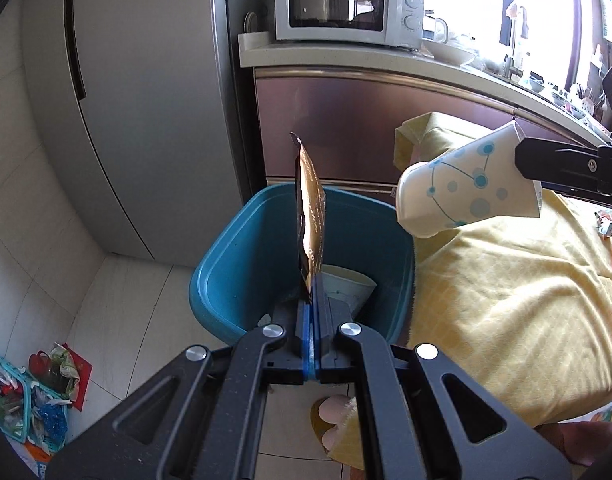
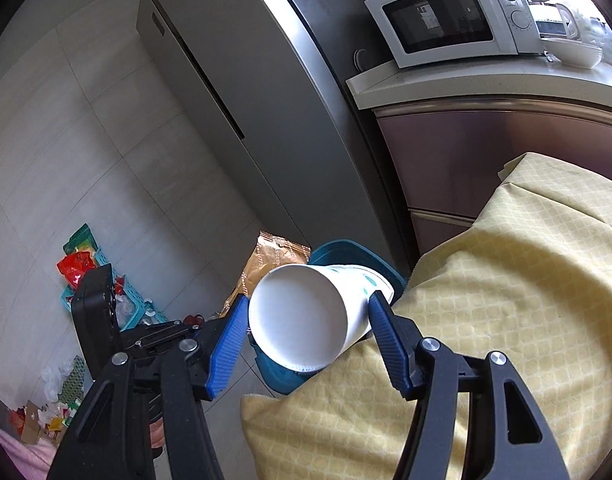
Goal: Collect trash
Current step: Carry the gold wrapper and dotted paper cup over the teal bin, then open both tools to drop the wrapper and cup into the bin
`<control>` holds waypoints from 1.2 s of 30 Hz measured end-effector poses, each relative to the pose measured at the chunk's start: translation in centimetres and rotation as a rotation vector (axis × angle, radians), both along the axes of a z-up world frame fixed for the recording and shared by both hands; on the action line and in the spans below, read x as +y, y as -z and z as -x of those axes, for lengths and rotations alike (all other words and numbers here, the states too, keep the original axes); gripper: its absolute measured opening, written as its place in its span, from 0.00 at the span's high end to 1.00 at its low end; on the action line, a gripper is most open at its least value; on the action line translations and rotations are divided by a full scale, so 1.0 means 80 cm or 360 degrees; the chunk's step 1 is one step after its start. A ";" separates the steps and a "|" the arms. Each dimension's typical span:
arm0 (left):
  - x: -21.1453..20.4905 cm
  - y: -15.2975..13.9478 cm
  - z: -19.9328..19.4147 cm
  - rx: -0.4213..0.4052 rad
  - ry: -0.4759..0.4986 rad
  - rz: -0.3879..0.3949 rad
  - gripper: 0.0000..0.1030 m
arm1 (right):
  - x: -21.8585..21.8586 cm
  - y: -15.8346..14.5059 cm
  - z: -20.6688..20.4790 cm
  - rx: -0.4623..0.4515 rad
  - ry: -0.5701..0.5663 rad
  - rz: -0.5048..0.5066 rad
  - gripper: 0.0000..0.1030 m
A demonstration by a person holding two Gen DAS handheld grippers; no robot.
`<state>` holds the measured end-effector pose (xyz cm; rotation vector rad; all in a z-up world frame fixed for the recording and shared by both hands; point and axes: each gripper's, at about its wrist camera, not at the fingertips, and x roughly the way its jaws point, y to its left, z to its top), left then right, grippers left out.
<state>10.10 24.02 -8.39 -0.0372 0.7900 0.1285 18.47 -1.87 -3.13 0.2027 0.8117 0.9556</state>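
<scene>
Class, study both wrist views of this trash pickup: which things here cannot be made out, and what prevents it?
- Blue bin floor: left wrist view, hidden by the left gripper and its brown wrapper.
- Countertop items by the window: left view, glare, too small.
- Bin: right wrist view, mostly behind the paper cup in the right gripper.
- Floor clutter: both views, too small.

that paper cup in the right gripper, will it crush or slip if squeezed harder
Probably crushes easily: the paper cup looks thin-walled and empty, so likely very light. The right gripper clamps it sideways near the open rim, its softest part. Its smooth tapered wall may slide out toward the blue bin.
</scene>
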 end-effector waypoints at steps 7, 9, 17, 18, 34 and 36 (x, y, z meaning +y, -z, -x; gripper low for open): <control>0.013 0.026 -0.022 0.0082 -0.0027 0.0010 0.98 | 0.025 0.017 -0.012 0.0056 -0.0025 0.0052 0.42; 0.015 0.032 -0.029 0.0100 -0.0036 0.0003 0.98 | 0.033 0.022 -0.015 0.0070 -0.0029 0.0067 0.42; 0.021 0.052 -0.056 0.0149 -0.0055 0.0003 0.98 | 0.058 0.038 -0.020 0.0115 -0.0027 0.0113 0.42; 0.022 0.055 -0.060 0.0156 -0.0062 0.0007 0.98 | 0.061 0.040 -0.022 0.0124 -0.0024 0.0114 0.42; 0.028 0.079 -0.077 0.0164 -0.0168 0.0160 0.86 | 0.075 0.058 -0.034 0.0249 0.0002 0.0124 0.41; 0.027 0.074 -0.073 0.0142 -0.0171 0.0173 0.84 | 0.071 0.058 -0.035 0.0252 0.0004 0.0115 0.41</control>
